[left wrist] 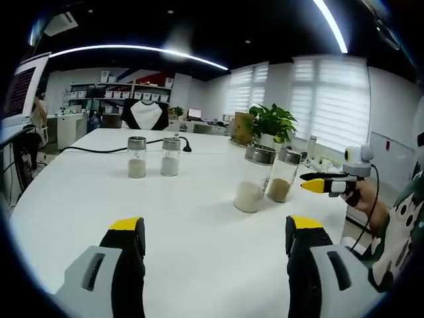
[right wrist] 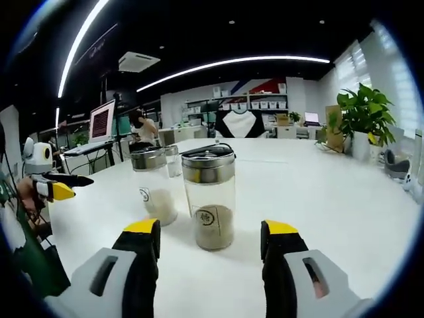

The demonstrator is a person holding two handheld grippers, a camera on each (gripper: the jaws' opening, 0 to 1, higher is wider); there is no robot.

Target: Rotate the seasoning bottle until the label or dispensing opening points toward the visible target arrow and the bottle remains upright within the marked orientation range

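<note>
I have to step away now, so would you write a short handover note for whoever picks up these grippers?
Left gripper: open, empty, over the white table, well short of the bottles.
Right gripper: open, empty, jaws lined up just in front of the brown-filled seasoning bottle.
That bottle stands upright beside a white-filled bottle; two smaller bottles stand farther back.
Done: nothing gripped yet.
Left: grip the bottle and rotate it upright. I see no target arrow, so confirm direction first.

Left claw [left wrist: 216, 235] agape, right claw [right wrist: 212, 238] agape, both empty.
</note>
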